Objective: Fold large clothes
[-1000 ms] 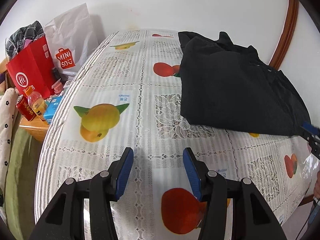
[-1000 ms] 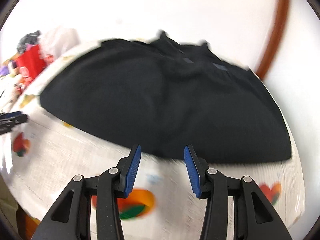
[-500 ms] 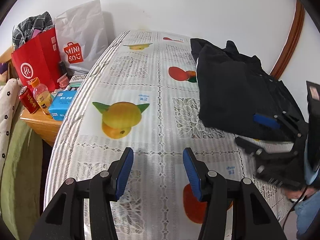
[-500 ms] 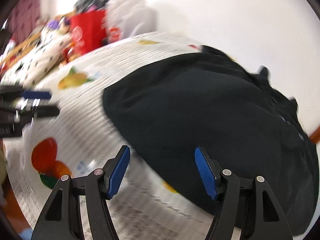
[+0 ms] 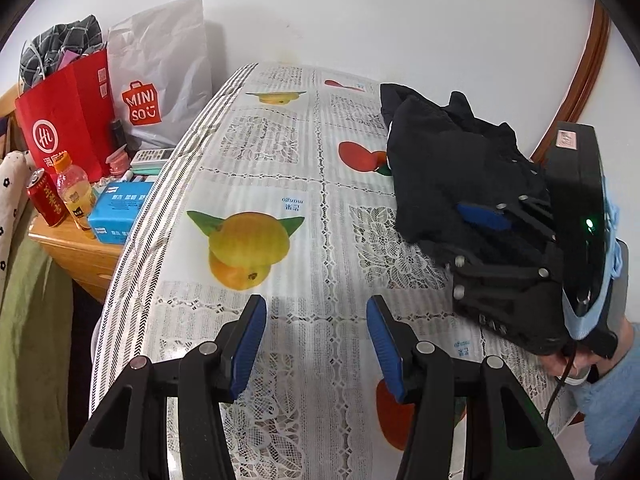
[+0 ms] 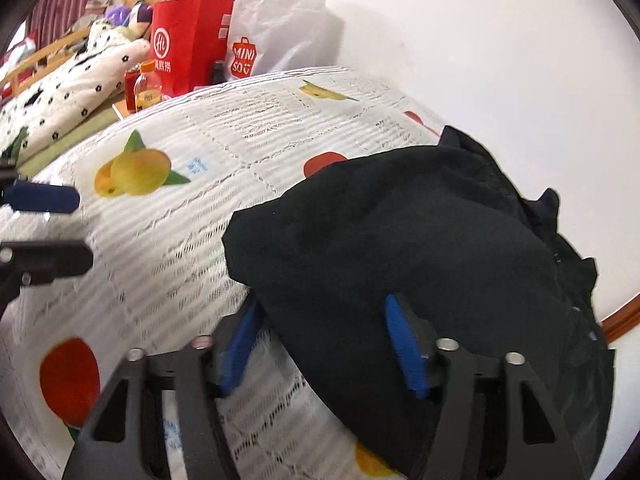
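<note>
A folded black garment [image 5: 436, 168] lies on the right side of the table, near the wall; it fills the right wrist view [image 6: 420, 240]. My right gripper [image 6: 320, 320] is open with its jaws straddling the garment's near edge, one finger slipped under the cloth and one on top. It also shows in the left wrist view [image 5: 492, 240] at the garment's front corner. My left gripper [image 5: 316, 340] is open and empty, above the bare tablecloth [image 5: 280, 152] left of the garment.
The table has a white lace-and-fruit print cloth. Left of it stands a wooden side stand [image 5: 68, 248] with a red bag [image 5: 64, 120], a white MINISO bag [image 5: 160, 80], a bottle, a can and a blue box. A bed [image 6: 60, 80] lies beyond.
My right gripper swung round to the garment's front-left edge and pushed in, so its jaws now straddle the cloth. My left gripper drew back and left a little, still open.
</note>
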A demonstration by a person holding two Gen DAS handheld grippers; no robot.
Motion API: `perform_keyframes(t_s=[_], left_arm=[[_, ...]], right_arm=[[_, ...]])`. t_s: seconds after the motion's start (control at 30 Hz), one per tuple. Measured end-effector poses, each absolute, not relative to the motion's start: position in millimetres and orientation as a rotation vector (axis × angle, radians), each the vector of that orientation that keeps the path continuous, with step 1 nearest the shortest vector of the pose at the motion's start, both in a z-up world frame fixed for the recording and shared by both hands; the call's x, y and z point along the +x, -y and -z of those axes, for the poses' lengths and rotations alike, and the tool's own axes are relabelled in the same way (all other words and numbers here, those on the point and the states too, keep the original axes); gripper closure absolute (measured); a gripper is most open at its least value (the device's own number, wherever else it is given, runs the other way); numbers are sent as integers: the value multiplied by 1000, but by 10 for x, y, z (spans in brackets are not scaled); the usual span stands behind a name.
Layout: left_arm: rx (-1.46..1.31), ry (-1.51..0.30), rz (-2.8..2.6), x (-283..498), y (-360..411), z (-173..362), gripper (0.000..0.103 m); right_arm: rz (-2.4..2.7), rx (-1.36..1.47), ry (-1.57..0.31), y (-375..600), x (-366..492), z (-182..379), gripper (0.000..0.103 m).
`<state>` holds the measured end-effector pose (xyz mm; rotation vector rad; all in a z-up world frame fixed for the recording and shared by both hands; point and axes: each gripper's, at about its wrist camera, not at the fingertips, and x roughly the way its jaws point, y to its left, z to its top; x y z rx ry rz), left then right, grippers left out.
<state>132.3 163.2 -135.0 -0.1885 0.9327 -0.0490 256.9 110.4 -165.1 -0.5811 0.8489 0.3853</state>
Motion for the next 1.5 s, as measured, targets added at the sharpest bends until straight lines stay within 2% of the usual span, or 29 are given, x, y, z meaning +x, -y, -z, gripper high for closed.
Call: perform_keyframes(t_s=[0.03,0.07,0.1,0.27,0.47,0.7,0.87,1.0,1.13,1.2,1.37,1.5], left_arm=[[-187,-934,51,1330,-1634,1353,53],[-185,-936,52,1336,-1635,1358,53],[-183,-939,53,1341,-1633,1363,53],[-178,-943,69,1372,-1602,1369,53],[-145,-934,108,1452,-1501,1296,53],[-126,-915,172,1522,-1311,1178,53],[-96,-911,224,1519,-1090,1123,53],[-74,-915,257,1511,-898,1089,53],[-51,-926,283,1495,-680,1058,53],[-43,-925,295,1482,-582,1043,53],[-26,-929,324,1470,-296,1017,53],[-10,-931,360,1482,13,1017,53]], right_arm=[[-368,-590,-848,-1119,2584,1658,67],[-335,-610,-844,-1139,2598,1677,83],[-310,-622,-845,-1145,2618,1690,90],[-378,-453,-855,-1045,2713,1446,95],[-433,-197,-764,-752,2710,922,95],[-237,123,-578,500,2452,396,96],[-77,287,-566,1324,2292,546,96],[19,372,-626,1769,2148,842,96],[62,391,-695,1891,2083,1082,94],[72,369,-724,1926,2077,1145,89],[79,255,-743,1963,1939,1125,79],[103,146,-755,2127,1782,1038,76]])
